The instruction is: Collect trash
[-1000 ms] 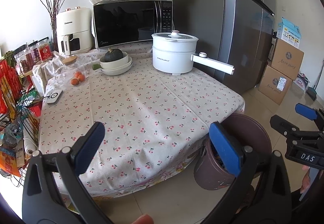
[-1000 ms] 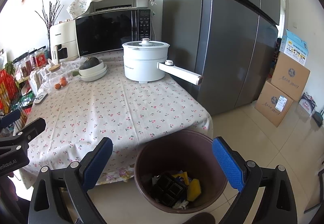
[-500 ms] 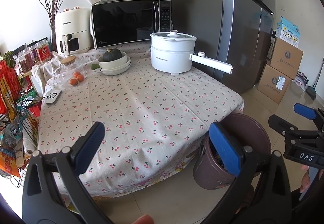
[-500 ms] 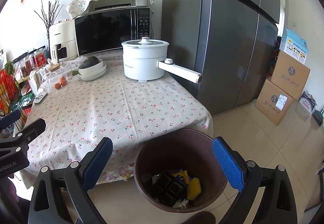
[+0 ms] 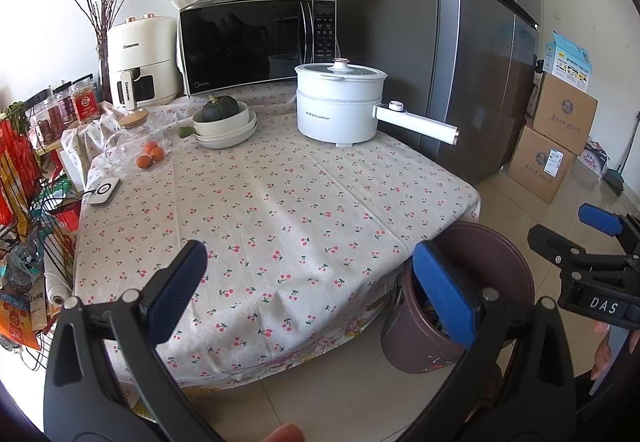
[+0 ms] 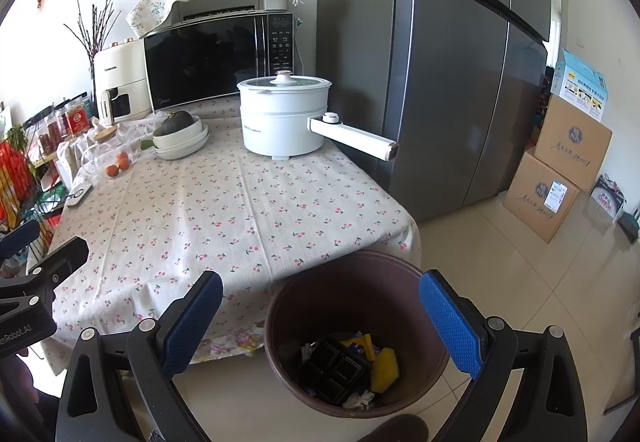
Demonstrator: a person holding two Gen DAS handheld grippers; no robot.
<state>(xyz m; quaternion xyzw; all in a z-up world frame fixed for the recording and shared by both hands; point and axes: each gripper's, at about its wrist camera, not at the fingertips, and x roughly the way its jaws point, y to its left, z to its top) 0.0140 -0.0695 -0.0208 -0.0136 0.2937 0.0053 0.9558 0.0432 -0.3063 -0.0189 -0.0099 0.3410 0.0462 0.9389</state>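
Both tools are gaping wide and gripping nothing, the right tool hanging over the brown trash bin on the floor just beside the table corner, the left tool facing the cherry-print cloth. The trash is lying in the bin's bottom, a black tray and yellow scraps, so any further reach is risking knocking the bin or snagging the overhanging cloth. No loose litter is showing on the table, and the bin's near wall is hiding part of its contents.
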